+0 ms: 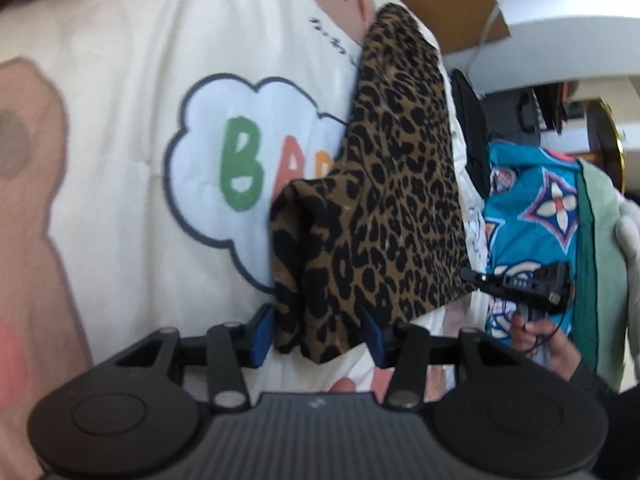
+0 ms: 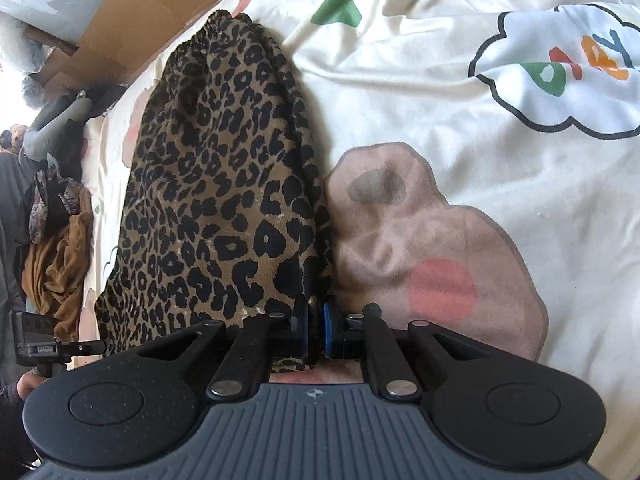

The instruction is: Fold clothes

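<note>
Both pairs of fingers grip the leopard-print garment [image 2: 216,184], which lies stretched across the cartoon-print bedspread [image 2: 400,120]. Right gripper [image 2: 316,320] is pinched nearly closed on one thin corner; left gripper [image 1: 316,332] sits wider, clamping a bunched fold near the cloud print [image 1: 224,152] (thicker there). It looks light, limp and a little slippery, so I judge corners and hems the best holds.

A lived-in bedroom at home. A bed under a cream cartoon-print duvet [image 2: 420,112] fills the space ahead of the jaws; beyond it stand cardboard boxes [image 2: 132,32], and to the side lie heaps of loose clothes [image 2: 60,268].
</note>
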`<state>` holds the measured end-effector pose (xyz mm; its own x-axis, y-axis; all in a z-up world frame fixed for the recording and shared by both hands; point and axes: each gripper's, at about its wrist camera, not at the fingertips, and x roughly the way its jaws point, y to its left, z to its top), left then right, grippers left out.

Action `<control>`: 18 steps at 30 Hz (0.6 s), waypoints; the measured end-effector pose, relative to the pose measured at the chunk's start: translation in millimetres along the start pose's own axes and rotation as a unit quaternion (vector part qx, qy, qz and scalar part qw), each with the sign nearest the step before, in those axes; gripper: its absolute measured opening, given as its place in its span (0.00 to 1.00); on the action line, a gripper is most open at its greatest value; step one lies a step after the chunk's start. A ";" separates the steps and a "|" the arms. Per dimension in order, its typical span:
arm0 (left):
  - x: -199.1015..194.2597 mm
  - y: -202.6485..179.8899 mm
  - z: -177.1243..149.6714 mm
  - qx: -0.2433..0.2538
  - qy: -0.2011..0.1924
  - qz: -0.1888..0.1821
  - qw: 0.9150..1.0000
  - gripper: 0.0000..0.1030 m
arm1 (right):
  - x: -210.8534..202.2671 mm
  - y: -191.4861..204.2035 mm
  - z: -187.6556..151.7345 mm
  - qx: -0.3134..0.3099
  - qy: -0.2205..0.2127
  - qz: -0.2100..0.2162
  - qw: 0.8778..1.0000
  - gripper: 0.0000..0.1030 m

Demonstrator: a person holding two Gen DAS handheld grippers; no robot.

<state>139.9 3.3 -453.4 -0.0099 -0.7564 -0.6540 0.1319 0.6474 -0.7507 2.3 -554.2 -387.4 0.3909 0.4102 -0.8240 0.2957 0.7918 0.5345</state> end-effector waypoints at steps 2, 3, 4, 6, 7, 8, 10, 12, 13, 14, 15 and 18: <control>-0.8 -0.1 0.6 0.004 -0.001 -0.001 1.000 0.48 | -0.2 -1.4 -0.5 0.004 0.001 0.000 1.000 0.05; -1.6 0.6 0.5 0.002 -0.002 -0.004 1.000 0.48 | 0.0 -1.7 -0.5 0.006 0.001 0.001 1.000 0.06; -2.1 2.1 0.0 -0.003 -0.003 -0.009 1.000 0.49 | 0.5 -1.8 -0.5 0.008 0.001 0.000 1.000 0.06; -1.3 6.0 -0.8 -0.008 -0.006 -0.021 1.000 0.49 | 2.5 -2.7 -0.7 0.012 0.003 -0.001 1.000 0.05; -0.8 7.0 -0.6 -0.010 -0.007 -0.028 1.000 0.48 | 3.5 -3.5 -0.5 0.015 0.003 -0.001 1.000 0.06; 0.1 7.6 0.0 -0.013 -0.004 -0.038 0.999 0.48 | 4.0 -4.4 -0.3 0.017 0.004 0.001 1.000 0.06; 1.3 9.6 0.8 -0.020 0.003 -0.065 0.998 0.38 | 4.4 -5.8 0.2 0.017 0.007 0.007 1.000 0.06; 3.0 13.5 1.5 -0.036 -0.003 -0.072 0.997 0.38 | 4.8 -6.7 0.8 0.010 0.009 0.011 1.000 0.09; 4.4 15.5 2.7 -0.041 -0.005 -0.070 0.997 0.38 | 5.9 -7.8 1.4 0.010 0.012 0.014 1.000 0.10; 5.6 16.9 4.2 -0.042 -0.008 -0.068 0.997 0.38 | 7.2 -9.0 2.1 0.010 0.014 0.016 1.000 0.11; 6.3 18.5 5.3 -0.044 -0.011 -0.071 0.996 0.38 | 8.5 -10.5 2.9 0.012 0.016 0.019 1.000 0.12; 11.5 18.9 9.6 -0.046 -0.009 -0.077 0.996 0.38 | 12.5 -13.3 4.8 0.012 0.024 0.028 0.999 0.24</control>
<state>151.8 6.0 -474.2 -0.0057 -0.8487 -0.5288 0.0377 0.5283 -0.8482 7.5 -561.8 -403.9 0.3644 0.4755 -0.8007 0.2960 0.7561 0.5838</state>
